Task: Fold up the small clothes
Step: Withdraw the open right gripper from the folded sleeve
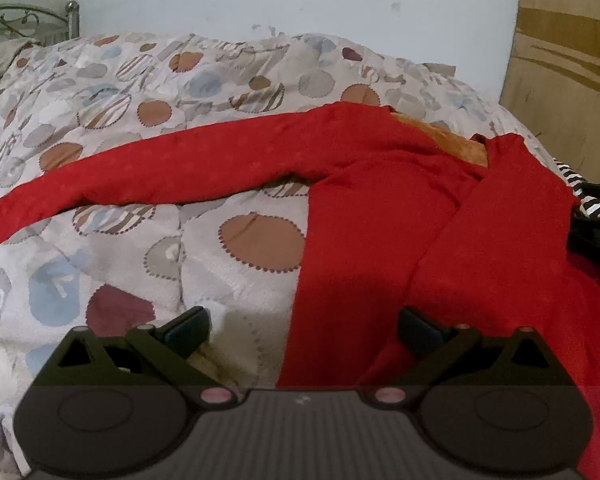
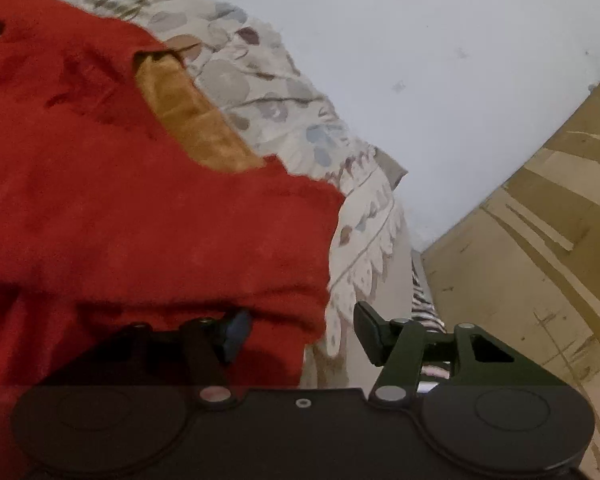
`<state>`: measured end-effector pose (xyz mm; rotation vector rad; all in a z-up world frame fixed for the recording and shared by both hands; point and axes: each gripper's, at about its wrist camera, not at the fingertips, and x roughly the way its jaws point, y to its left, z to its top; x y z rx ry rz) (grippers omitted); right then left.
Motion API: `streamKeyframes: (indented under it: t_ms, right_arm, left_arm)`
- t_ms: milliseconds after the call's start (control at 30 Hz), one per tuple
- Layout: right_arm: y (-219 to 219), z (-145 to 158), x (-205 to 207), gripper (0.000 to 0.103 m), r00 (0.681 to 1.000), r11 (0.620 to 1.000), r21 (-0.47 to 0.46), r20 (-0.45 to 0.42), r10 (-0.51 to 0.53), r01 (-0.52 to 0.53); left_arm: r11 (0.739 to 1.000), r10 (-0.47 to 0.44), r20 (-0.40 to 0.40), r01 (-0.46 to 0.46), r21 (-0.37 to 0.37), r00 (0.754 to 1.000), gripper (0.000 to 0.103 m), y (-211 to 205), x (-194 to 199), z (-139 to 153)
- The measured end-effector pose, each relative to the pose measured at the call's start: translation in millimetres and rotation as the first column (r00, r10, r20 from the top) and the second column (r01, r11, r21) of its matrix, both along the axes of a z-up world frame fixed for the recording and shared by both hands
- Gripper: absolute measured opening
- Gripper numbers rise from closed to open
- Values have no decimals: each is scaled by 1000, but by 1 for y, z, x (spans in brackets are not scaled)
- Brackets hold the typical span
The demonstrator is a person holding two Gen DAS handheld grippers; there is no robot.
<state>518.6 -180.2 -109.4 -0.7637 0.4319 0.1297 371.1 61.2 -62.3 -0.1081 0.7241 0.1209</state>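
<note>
— How many red clothes are seen?
— One red top [image 1: 380, 200] is seen, with one long sleeve [image 1: 140, 172] spread out to the side. One orange patch [image 2: 192, 120] is seen at its neck.

— How many blankets are counted?
— One spotted blanket [image 1: 140, 92] is counted.

— How many striped things are seen?
— One black and white striped cloth [image 1: 588, 196] is seen.

— How many grippers are counted?
— Two are counted: one left gripper [image 1: 304, 332] and one right gripper [image 2: 304, 332]. Two fingers are seen on each.

— How many wooden boards are seen?
— One wooden board [image 2: 540, 260] is seen.
</note>
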Motion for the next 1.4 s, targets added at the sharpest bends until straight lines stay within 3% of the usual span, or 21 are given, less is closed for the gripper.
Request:
streamKeyframes:
  t_ms: [33,67,133,167,267,333,467,667,700,733,900,1033,1133,1233,1400]
  right_arm:
    - [-2,0,1,21,1000,1000,3,0,11,-11]
    - [0,2,1,12,1000,1000,14,3,24,-24]
    - [-7,13,3,11,1000,994,106,5,12,-13]
    - [-20,21,4,11,1000,975,222,-16,-14,17]
    - [-62,34,15,8,987,859,485,-86,-139,163]
    - [-79,33,21,7,972,803,549,-131,-194,234]
    - [-82,16,32,8,952,791,533,-218,-216,301]
    - [-80,22,19,38,934,794,491,-199,-297,358]
    - [-79,25,19,49,930,798,478,-186,-316,367]
    - [-77,29,16,60,926,802,464,-163,-340,376]
    - [-67,44,10,83,902,799,449,-44,-429,401]
    - [-50,47,11,90,937,830,459,-10,-350,316]
    - [-35,38,16,95,963,869,421,-42,-266,258]
    - [-27,18,30,96,951,898,311,-86,-298,310]
    - [-26,12,34,101,935,890,293,-51,-351,350]
  left_arm:
    - [1000,-4,2,4,6,1000,103,-1,0,0]
    - [1000,-8,5,8,10,1000,103,-2,0,0]
    - [1000,-15,16,14,11,1000,103,-3,-1,1]
    - [1000,-18,23,18,8,1000,103,-4,-2,1]
    - [998,-57,39,59,-27,998,103,-7,-2,3]
    - [996,-84,39,85,-25,996,103,-11,-3,2]
    - [995,-96,15,96,2,995,103,-17,0,-4]
    - [996,-89,-18,89,-3,996,103,-16,3,-6]
    - [996,-90,-18,90,3,996,103,-17,2,-6]
    - [996,-92,-18,92,10,996,102,-18,2,-7]
    - [995,-96,-18,96,21,995,102,-20,0,-8]
    - [995,-95,-22,96,20,995,102,-21,-1,-9]
    - [995,-96,-35,97,23,995,102,-21,-2,-5]
    - [994,-105,-45,106,8,993,103,-17,-3,2]
    - [998,-34,26,35,-43,999,103,10,-8,19]
